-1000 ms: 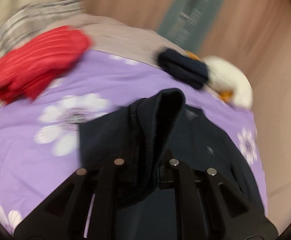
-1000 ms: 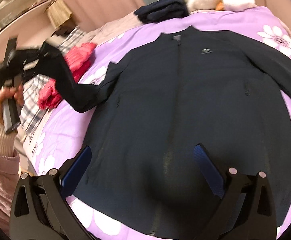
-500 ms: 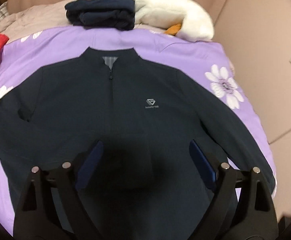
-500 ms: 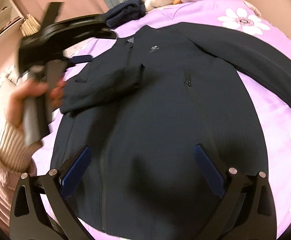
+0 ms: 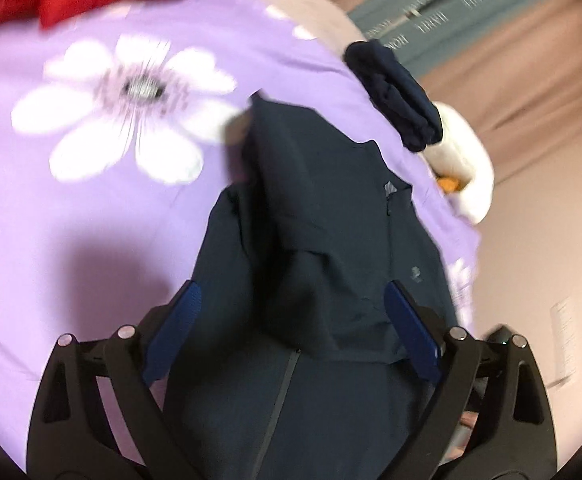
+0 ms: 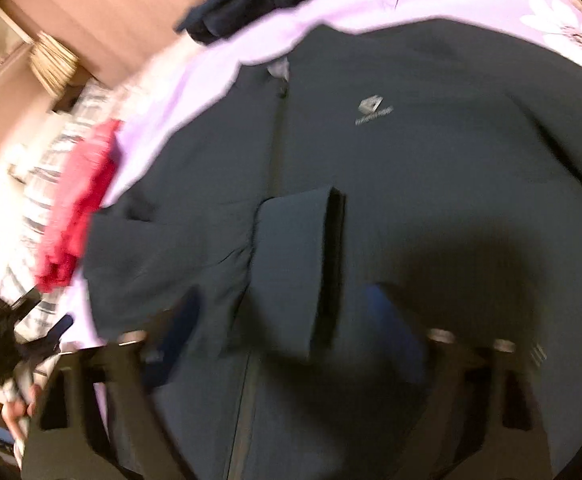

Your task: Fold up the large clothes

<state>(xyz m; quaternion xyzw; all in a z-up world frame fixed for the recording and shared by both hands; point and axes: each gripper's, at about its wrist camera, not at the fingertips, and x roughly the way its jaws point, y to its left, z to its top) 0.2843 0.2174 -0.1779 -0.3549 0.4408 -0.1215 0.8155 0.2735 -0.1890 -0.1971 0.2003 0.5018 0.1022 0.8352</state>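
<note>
A dark navy zip jacket (image 6: 411, 168) lies front-up on a purple flowered bedsheet (image 5: 71, 208). Its left sleeve (image 6: 291, 264) is folded across the chest, cuff near the zip. In the left wrist view the jacket (image 5: 331, 240) runs away from me, with the folded sleeve between my fingers. My left gripper (image 5: 291, 320) is open and empty just above the jacket's left side. My right gripper (image 6: 287, 320) is open and empty above the jacket's lower front; the view is blurred. The left gripper also shows in the right wrist view (image 6: 23, 344), at the bed's left edge.
A red garment (image 6: 79, 216) lies left of the jacket on a striped cloth. A folded navy garment (image 5: 395, 92) and a white plush toy (image 5: 463, 168) sit past the collar. A pink wall and a wicker basket (image 6: 51, 64) stand behind the bed.
The left gripper let go of the sleeve, which now lies folded over the chest, and moved back to the jacket's left side. The right gripper moved closer over the jacket.
</note>
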